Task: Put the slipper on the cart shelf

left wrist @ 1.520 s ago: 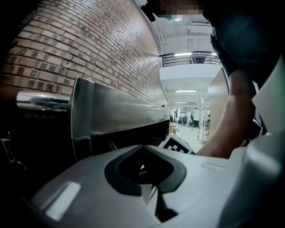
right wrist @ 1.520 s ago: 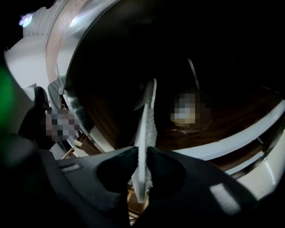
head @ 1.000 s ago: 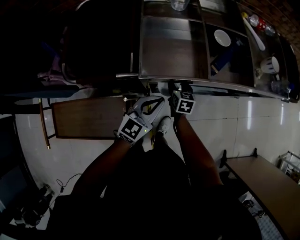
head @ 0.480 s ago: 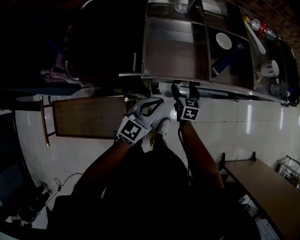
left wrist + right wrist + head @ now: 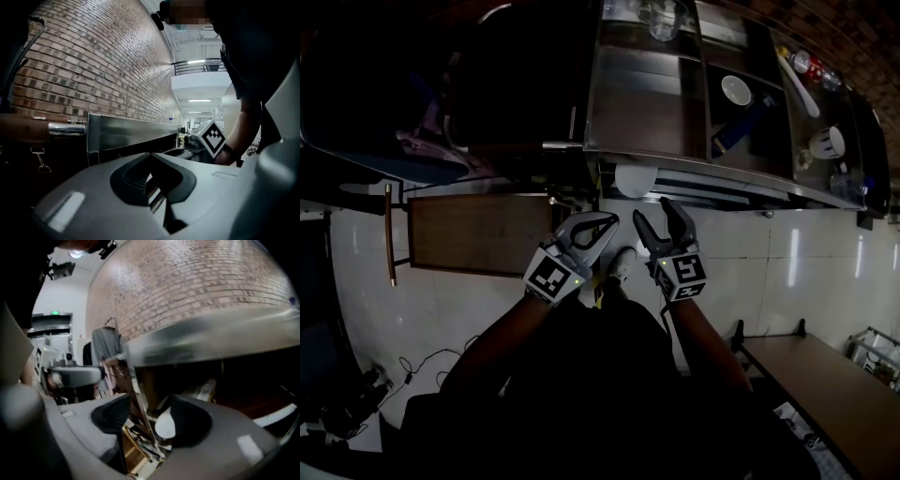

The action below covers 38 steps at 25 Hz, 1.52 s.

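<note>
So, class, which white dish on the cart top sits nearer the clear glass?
The round bowl in the middle section; the other white dish stands farther right.

Left hand-held gripper (image 5: 607, 223) and open-jawed right hand-held gripper (image 5: 653, 209) hang together before the steel cart (image 5: 642, 103).

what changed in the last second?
The right gripper has drawn back from under the cart toward the person. Its jaws, just closing a little, are open and hold nothing. The white slipper lies on the cart's shelf, clear of them. The left gripper hardly moved and is still shut. The cart is unchanged.
</note>
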Each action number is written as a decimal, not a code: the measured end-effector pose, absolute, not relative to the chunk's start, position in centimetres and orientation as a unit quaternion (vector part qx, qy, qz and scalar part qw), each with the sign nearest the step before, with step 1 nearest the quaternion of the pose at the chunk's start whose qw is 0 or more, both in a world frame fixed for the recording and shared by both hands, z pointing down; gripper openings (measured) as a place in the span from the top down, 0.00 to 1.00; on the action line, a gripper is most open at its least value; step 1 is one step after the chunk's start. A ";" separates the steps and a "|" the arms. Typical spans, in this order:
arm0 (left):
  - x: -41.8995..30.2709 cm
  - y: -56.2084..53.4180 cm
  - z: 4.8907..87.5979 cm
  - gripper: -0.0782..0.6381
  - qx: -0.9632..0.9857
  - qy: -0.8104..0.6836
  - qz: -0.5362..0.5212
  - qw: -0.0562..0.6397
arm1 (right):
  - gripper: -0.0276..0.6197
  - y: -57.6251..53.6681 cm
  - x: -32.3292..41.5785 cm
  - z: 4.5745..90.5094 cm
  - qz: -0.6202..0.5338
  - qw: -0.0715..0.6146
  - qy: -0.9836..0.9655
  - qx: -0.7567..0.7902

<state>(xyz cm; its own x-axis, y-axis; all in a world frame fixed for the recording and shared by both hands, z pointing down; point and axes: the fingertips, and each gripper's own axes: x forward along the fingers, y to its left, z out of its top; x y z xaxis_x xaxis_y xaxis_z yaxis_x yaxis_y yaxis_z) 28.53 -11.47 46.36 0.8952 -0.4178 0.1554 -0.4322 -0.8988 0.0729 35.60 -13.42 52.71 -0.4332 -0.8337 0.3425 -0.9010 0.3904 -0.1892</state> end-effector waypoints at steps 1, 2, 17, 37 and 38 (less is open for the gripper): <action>28.5 -11.2 45.7 0.89 0.972 -0.221 0.065 0.053 | 0.59 -13.0 35.1 51.3 0.165 0.087 -0.838 0.513; 28.4 -10.9 45.2 0.89 0.971 -0.223 0.061 0.053 | 0.64 -12.7 34.5 49.8 0.154 0.078 -0.847 0.502; 21.6 -7.9 41.0 0.89 0.962 -0.264 0.044 0.044 | 0.95 -8.1 25.2 40.7 0.106 0.033 -0.908 0.403; -6.0 -0.5 38.6 0.89 0.972 -0.234 0.008 0.030 | 0.95 -0.7 -2.7 39.0 0.105 0.036 -0.892 0.438; -6.6 -0.4 38.4 0.89 0.971 -0.237 0.004 0.028 | 0.95 -0.6 -3.2 38.8 0.104 0.037 -0.893 0.435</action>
